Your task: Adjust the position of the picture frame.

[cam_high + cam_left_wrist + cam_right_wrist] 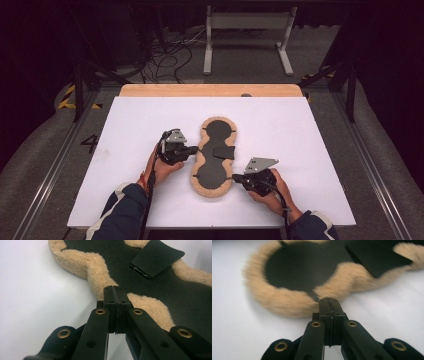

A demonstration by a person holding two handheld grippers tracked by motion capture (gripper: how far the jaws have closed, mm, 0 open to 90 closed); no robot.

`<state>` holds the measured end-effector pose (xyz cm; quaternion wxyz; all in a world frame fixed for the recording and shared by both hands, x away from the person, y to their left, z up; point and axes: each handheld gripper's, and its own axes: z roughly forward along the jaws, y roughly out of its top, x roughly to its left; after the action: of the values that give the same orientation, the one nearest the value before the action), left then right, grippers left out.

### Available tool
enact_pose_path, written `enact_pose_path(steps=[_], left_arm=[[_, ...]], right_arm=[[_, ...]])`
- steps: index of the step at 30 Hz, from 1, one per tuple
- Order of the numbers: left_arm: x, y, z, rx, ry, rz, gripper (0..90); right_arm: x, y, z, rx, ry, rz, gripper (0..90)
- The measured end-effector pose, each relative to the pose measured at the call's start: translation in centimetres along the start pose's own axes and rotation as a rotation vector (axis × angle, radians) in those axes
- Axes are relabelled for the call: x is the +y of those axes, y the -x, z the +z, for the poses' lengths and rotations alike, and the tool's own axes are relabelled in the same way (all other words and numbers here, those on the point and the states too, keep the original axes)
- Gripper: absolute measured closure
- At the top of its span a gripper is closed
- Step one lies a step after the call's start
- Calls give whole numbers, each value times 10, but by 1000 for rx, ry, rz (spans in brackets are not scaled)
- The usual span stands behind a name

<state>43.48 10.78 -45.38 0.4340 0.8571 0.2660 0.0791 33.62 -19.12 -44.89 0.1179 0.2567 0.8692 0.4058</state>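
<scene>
Jaws of the left gripper [196,148] are pressed flat together with no gap, as the left gripper view [115,288] shows; their tips sit at the fleece edge of the pad [214,157], at its narrow waist on the left side. Whether a pinch of fleece is caught between the tips cannot be told. The right gripper [236,176] is also fully closed, seen in the right gripper view [329,300], with its tips right at the fleece rim of the pad's near lobe, close to a small black tab in that rim; whether they touch it cannot be told, since that view is blurred.

The pad lies near the middle of the white board [125,150], long axis running away from the person. It has a peanut outline: two rounded lobes joined by a narrower waist. Its face is black, bordered all round by tan fleece [75,261]. A black flap [223,152] lies across the waist, angled toward the right side; in the left gripper view [156,257] its free end lifts slightly off the black face.

The left hand [162,167] and right hand [272,192] come in from the near edge in dark sleeves with white trim. Beyond the board runs a wooden strip [210,90], then grey floor with cables [167,57] and a white metal stand [247,22]. Nothing lies between either gripper and the pad.
</scene>
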Motion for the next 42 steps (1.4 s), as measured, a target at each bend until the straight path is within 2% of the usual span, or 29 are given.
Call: enact_pose_path(steps=[1,2,3,4,6,7,8,10,14,16,18,22,26,27,29,31,33,37,39,42], left_arm=[[0,2,0,6,-3,-1,900],[1,3,0,16,-10,6,899],[1,4,0,24,-12,12,896],[1,5,0,31,-11,12,891],[0,3,0,50,-7,0,842],[-1,2,1,63,-12,-1,821],[-1,2,1,63,-12,-1,822],[-1,0,4,85,-14,1,822],[1,-2,7,114,-16,-1,799],[3,-3,9,123,-16,2,799],[4,-4,10,109,-15,-12,833],[5,-4,12,90,-16,0,883],[5,-4,13,68,-14,5,899],[5,-2,13,55,-14,-6,899],[6,-1,14,46,-21,11,900],[7,1,15,27,-23,11,900],[8,2,16,20,-28,32,900],[8,5,17,1,-30,34,900],[9,5,17,6,-33,51,899],[8,5,15,18,-31,45,852]], right_arm=[[0,-4,-1,25,6,-8,900],[2,-13,-2,-27,-15,-50,900],[3,-18,-2,-55,-30,-76,900],[4,-18,-3,-62,-31,-87,900],[3,-13,-4,-89,-23,-63,900],[2,-7,-4,-106,-26,-37,900],[2,-7,-4,-106,-26,-37,900],[1,2,-2,-128,-32,10,900],[4,6,11,-149,-58,-1,900],[6,8,16,-145,-57,9,900],[6,10,18,-140,-57,12,900],[4,13,17,-87,-49,22,900],[4,8,17,-40,-55,-14,900],[5,5,17,-24,-58,-26,900],[5,-3,17,-4,-64,-53,900],[5,-10,17,3,-68,-68,900],[5,-18,17,7,-70,-79,900],[5,-29,18,7,-71,-95,900],[5,-34,18,1,-76,-106,900],[5,-34,18,-3,-72,-103,900]])
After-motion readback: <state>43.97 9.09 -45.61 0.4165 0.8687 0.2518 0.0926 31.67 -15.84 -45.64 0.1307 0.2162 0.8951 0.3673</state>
